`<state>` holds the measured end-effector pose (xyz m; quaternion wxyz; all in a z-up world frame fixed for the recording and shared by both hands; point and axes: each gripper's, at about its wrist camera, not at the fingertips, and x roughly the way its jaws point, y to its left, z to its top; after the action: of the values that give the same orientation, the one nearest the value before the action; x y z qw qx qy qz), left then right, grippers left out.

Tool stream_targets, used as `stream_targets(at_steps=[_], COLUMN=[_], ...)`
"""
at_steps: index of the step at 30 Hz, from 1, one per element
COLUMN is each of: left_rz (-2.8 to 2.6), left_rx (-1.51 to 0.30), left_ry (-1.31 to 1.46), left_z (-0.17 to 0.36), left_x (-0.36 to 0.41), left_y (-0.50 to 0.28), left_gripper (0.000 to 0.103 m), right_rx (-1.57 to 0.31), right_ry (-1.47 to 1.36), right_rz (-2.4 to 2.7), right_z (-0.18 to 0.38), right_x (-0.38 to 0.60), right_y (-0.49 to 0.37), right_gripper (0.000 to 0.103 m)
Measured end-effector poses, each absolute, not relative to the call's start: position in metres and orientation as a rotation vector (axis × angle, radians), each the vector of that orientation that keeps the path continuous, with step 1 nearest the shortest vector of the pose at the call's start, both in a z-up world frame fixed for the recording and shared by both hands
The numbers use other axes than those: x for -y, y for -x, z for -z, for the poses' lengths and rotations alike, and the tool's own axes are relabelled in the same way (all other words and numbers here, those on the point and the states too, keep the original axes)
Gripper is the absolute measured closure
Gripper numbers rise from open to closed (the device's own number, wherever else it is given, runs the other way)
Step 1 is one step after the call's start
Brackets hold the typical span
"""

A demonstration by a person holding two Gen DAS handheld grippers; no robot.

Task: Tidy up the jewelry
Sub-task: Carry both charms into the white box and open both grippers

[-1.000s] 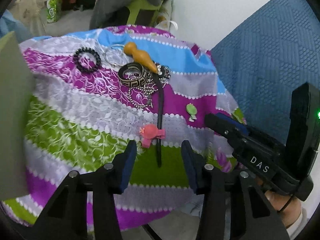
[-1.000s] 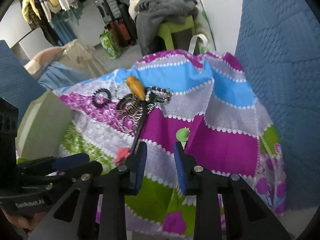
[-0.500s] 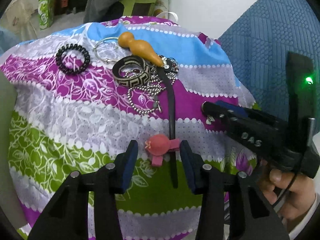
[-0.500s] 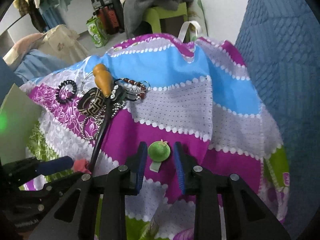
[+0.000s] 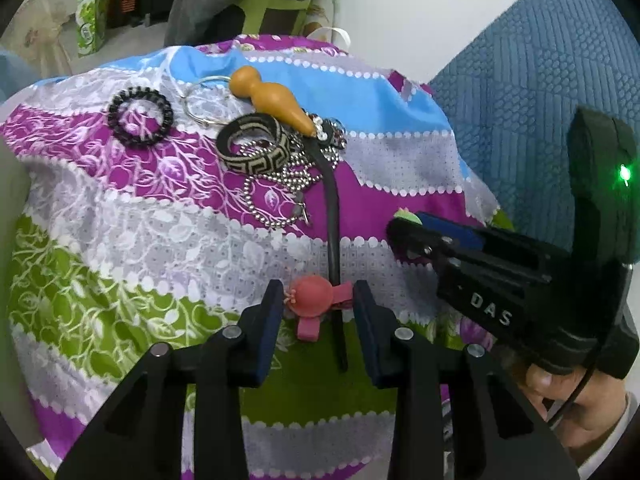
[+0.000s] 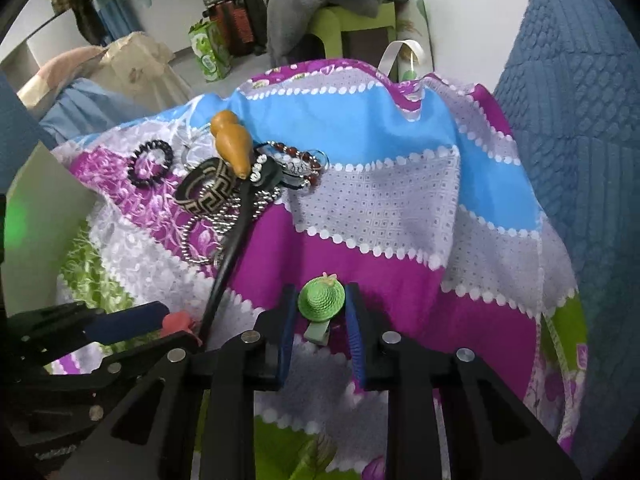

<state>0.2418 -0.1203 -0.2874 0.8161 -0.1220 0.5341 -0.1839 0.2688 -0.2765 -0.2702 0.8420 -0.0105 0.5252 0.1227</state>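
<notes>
A pink round hair clip (image 5: 311,295) lies on the striped cloth (image 5: 132,240) between the pads of my left gripper (image 5: 316,304), which is open around it. A green round clip (image 6: 321,297) lies between the pads of my right gripper (image 6: 320,312), also open around it. A pile lies farther back: an orange gourd pendant (image 5: 268,96), a patterned bangle (image 5: 252,148), a ball chain (image 5: 280,196), a black cord (image 5: 332,216), a black hair tie (image 5: 140,114), a red bead bracelet (image 6: 300,160).
A pale green box (image 6: 40,224) stands at the left. A blue textured cushion (image 6: 580,100) rises on the right. A green stool with grey clothes (image 6: 340,4) and luggage stand behind the cloth. The right gripper's body (image 5: 500,280) crosses the left wrist view.
Both grippers have moved forward and down. The pink clip now sits between the left pads and the green clip between the right pads.
</notes>
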Motion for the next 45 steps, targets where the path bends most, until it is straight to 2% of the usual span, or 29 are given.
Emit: stream_targets(at_steps=[15,28,38,45], left_rz=[0.324,0.266,0.219,0.180], left_rx=[-1.031,-0.900,-0.783,-0.716], left_ry=[0.324,0.304,0.286,0.298], left_z=[0.199,0.087,0.014,-0.016], left_x=[0.070,0.026,-0.033,-0.090], left_y=[-0.206,-0.184,-0.171,-0.158], left_gripper=[0.066,0.066,0.066,0.066], right_rx=[-1.057,-0.897,-0.788,-0.724], right_ry=[-0.041,-0.055,-0.051,-0.021], right_rz=[-0.240,-0.259,-0.304,-0.345], right_z=[0.196,0.081,0.013,-0.020], right_x=[0.262,0.239,0.190,0.134], right_y=[-0.211,-0.194,-0.197,-0.194], right_gripper=[0.082,0.082,0.082,0.082])
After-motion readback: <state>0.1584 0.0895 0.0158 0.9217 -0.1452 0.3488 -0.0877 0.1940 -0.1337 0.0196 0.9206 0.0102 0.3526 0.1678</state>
